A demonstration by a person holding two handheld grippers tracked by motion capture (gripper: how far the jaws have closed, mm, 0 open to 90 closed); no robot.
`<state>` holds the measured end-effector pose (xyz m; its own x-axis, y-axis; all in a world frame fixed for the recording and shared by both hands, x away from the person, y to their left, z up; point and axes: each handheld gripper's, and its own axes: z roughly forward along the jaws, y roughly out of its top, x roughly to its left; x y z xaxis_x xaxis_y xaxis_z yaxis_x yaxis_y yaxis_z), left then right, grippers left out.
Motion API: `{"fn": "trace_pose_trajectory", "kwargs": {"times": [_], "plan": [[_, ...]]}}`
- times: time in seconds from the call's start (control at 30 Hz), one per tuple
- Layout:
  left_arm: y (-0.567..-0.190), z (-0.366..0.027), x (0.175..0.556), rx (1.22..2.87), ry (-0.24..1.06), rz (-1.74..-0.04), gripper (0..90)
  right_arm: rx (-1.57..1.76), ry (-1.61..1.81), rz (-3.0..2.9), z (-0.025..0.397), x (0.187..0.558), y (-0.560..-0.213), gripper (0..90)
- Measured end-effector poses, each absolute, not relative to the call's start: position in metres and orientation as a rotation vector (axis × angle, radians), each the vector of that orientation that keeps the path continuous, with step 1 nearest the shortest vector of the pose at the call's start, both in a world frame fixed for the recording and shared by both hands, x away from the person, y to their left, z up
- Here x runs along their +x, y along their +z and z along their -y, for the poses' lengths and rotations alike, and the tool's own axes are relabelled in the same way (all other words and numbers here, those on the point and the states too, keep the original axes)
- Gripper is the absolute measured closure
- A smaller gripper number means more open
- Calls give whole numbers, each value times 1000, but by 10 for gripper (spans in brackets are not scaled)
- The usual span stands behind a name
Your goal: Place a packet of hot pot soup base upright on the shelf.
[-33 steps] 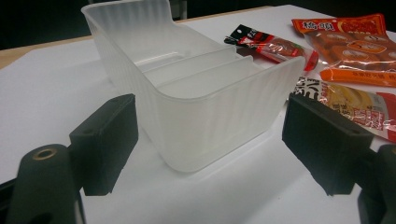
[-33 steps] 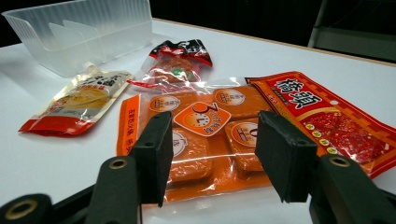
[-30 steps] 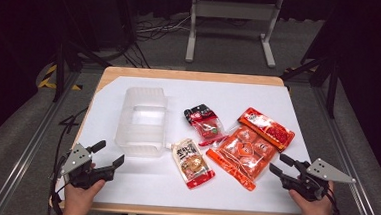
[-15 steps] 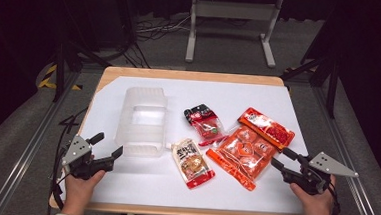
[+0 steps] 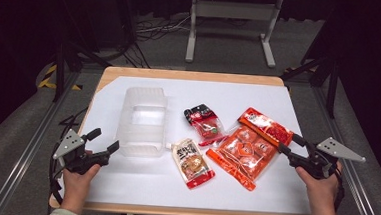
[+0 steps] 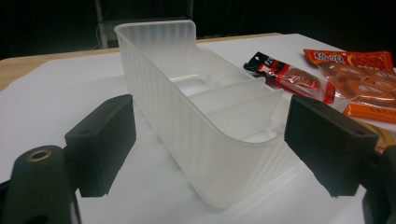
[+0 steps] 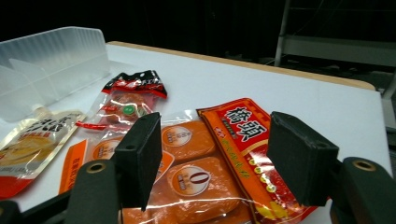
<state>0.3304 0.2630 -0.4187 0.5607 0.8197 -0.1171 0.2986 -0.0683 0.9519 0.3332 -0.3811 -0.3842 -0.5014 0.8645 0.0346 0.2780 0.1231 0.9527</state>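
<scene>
A frosted clear plastic bin (image 5: 143, 120) with inner dividers stands left of the table's middle. It looms close in the left gripper view as the bin (image 6: 205, 121). My left gripper (image 5: 103, 140) is open, just left of the bin's near corner, its jaws apart with nothing between. Right of the bin lie a black-and-red snack packet (image 5: 205, 122), a beige spouted pouch (image 5: 191, 163), a large orange multi-pack (image 5: 243, 154) and a red-orange bag (image 5: 265, 127). My right gripper (image 5: 287, 145) is open, at the right edge of the orange multi-pack (image 7: 196, 179) and red-orange bag (image 7: 247, 140).
A white sheet (image 5: 229, 97) covers the wooden table (image 5: 190, 76). Dark floor, cables and a metal stand (image 5: 232, 12) lie beyond the far edge. Metal rails run down both sides of the table.
Both hands have shifted slightly. The left gripper has edged up toward the bin's near corner. The right gripper has moved a little closer to the orange packs. Nothing was picked up.
</scene>
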Motion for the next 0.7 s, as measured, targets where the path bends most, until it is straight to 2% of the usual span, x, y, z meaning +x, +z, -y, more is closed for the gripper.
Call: {"fn": "trace_pose_trajectory", "kwargs": {"times": [0.43,0.7], "plan": [[-421,-267,317,1628,545,-953,176,1156,1404,-1832,391,359,-376,341],[-420,-261,311,1690,610,-940,176,1243,1278,-1852,393,388,-378,266]]}}
